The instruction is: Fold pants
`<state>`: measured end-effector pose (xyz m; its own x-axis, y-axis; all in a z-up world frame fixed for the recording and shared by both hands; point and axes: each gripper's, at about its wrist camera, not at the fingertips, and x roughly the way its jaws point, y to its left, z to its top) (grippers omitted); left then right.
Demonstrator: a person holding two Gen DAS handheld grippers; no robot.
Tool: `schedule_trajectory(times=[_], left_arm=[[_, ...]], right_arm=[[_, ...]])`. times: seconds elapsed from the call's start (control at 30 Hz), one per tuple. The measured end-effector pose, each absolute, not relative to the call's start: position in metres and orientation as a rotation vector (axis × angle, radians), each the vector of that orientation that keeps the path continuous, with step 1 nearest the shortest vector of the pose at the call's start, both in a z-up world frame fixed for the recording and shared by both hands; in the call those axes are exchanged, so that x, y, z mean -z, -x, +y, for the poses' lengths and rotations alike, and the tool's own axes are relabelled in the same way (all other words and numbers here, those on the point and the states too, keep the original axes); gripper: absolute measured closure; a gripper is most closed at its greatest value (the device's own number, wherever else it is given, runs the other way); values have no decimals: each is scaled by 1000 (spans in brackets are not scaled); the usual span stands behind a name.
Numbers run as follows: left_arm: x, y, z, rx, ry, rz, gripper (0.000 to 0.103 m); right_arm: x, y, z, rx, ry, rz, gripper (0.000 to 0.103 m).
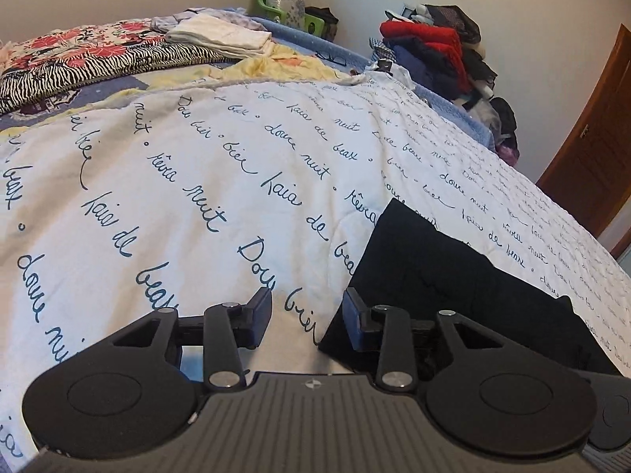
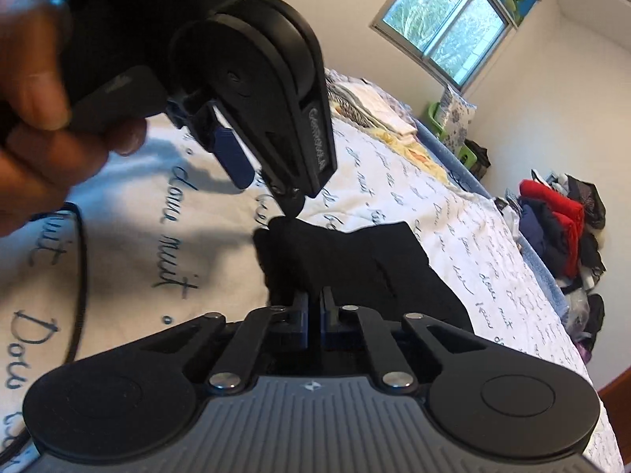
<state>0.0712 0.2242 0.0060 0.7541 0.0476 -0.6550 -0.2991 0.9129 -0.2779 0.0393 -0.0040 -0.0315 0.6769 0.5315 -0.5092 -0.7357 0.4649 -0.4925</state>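
1. Black cloth is the subject here: the pants (image 1: 453, 276) lie on the bed, on a white quilt (image 1: 177, 205) printed with dark cursive writing, already reduced to a compact, roughly rectangular bundle. That shape suggests the folding is well along.

2. The left claw (image 1: 307, 315) hovers low over the quilt with its fingers spread wide and nothing between them. Its right finger sits at the near left corner of the pants, while the left finger is over bare quilt. Judged from this, it is placed either to take that corner or to steady the bundle.

3. The right claw (image 2: 314, 307) has its fingers pressed nearly together, right at the near edge of the pants (image 2: 355, 260). The dark fabric runs up to the fingertips, but the right wrist view does not settle whether cloth is pinched between them, so its hold cannot be told.

4. In the right wrist view the left claw appears from the side, tilted down toward the far corner of the pants, with the person's hand (image 2: 35, 90) gripping its handle.

5. Folded linens (image 1: 221, 35) near the head of the bed and a heap of clothes (image 1: 437, 55) beside it lie well apart from the pants, leaving room to work.
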Motion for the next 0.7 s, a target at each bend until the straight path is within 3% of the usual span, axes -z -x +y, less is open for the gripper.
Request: schedule_trajectory(times=[0.13,0.2,0.27,0.43,0.7], left_arm=[[-4,-75,225,-187,401,715,59],[-3,-74,226,-174,423,723,51],[-4,-72,228,-161,443,729,43],[-3,-68,233,-93,537,779,36],[11,-73,228,43,701,848,26]], right_arm=[[40,-38,0,-813,794,319,97],[42,-36,-5,-802,789,298,95],[36,-28,-12,-786,779,299,82],[35,-11,-26,-777,822,311,61],[56,-25,-9,-661,948,242,62]])
